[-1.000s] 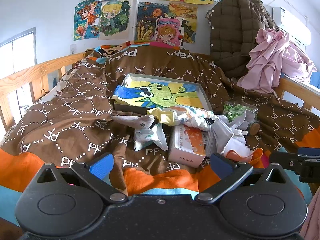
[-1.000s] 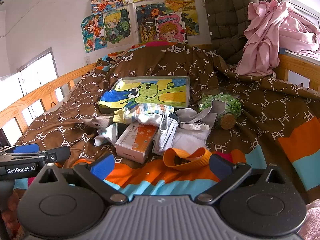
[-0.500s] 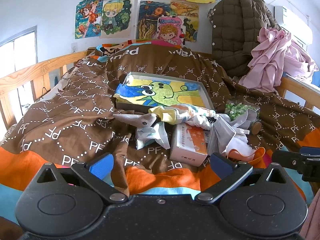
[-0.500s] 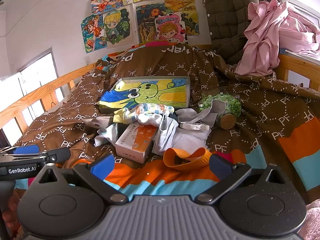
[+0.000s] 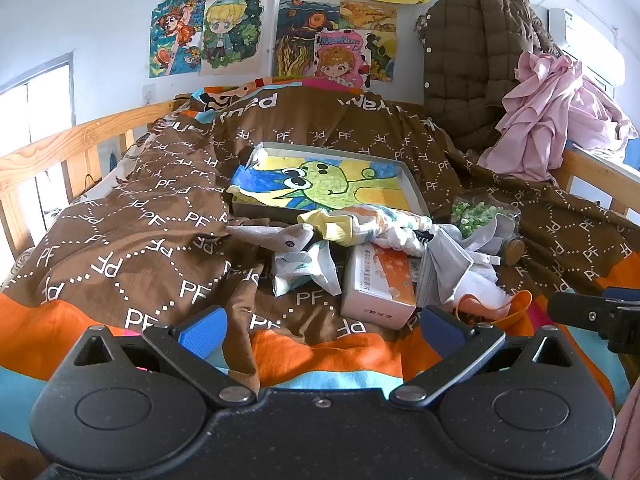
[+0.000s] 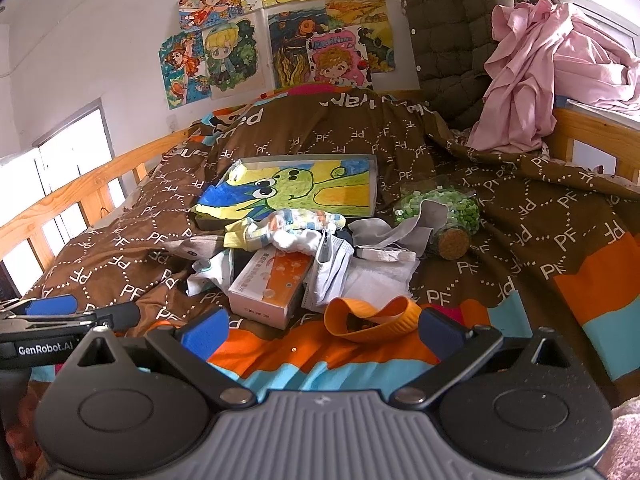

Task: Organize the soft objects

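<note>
A heap of soft things lies mid-bed: a grey sock [image 5: 276, 236], a yellow patterned sock [image 5: 352, 222] [image 6: 280, 226], white cloths [image 6: 380, 276], a grey cloth [image 6: 404, 232] and an orange band [image 6: 372, 318] [image 5: 496, 308]. An orange-white carton [image 5: 380, 284] [image 6: 272, 284] sits among them. My left gripper [image 5: 320, 330] is open and empty, short of the heap. My right gripper [image 6: 322, 328] is open and empty, with the orange band just ahead of its right finger.
A shallow box with a frog drawing [image 5: 332, 184] [image 6: 296, 192] lies behind the heap. A corked jar of green beads [image 6: 448, 216] lies to the right. Wooden bed rails [image 5: 60, 148] run along both sides. A brown jacket [image 5: 476, 64] and pink cloth [image 6: 532, 72] hang at the back right.
The left gripper has moved slightly forward and up toward the heap. The right gripper has barely moved. Both stay open.
</note>
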`<action>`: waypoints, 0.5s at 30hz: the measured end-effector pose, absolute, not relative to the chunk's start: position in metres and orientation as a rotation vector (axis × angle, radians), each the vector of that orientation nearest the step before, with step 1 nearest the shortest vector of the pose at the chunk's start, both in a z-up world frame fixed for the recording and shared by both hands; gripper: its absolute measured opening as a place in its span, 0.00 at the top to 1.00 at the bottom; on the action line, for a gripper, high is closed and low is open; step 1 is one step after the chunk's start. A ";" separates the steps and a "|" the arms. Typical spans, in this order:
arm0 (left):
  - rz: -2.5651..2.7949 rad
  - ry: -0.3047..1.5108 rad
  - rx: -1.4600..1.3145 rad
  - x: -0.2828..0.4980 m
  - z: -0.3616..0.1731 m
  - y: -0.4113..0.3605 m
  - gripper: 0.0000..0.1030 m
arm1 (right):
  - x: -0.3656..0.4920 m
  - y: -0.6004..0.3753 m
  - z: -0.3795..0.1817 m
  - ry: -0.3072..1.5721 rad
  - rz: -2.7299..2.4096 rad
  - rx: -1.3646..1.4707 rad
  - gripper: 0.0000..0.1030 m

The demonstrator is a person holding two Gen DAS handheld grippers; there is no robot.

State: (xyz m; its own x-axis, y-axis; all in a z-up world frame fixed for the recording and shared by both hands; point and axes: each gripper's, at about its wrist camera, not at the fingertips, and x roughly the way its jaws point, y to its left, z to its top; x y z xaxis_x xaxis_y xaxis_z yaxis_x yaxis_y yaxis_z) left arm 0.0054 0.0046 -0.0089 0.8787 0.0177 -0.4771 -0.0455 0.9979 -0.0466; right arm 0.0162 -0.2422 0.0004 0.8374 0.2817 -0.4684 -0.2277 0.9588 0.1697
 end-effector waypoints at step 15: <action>-0.039 0.540 -0.058 0.028 -0.009 0.004 0.01 | 0.045 -0.278 -0.003 0.583 0.248 0.248 0.00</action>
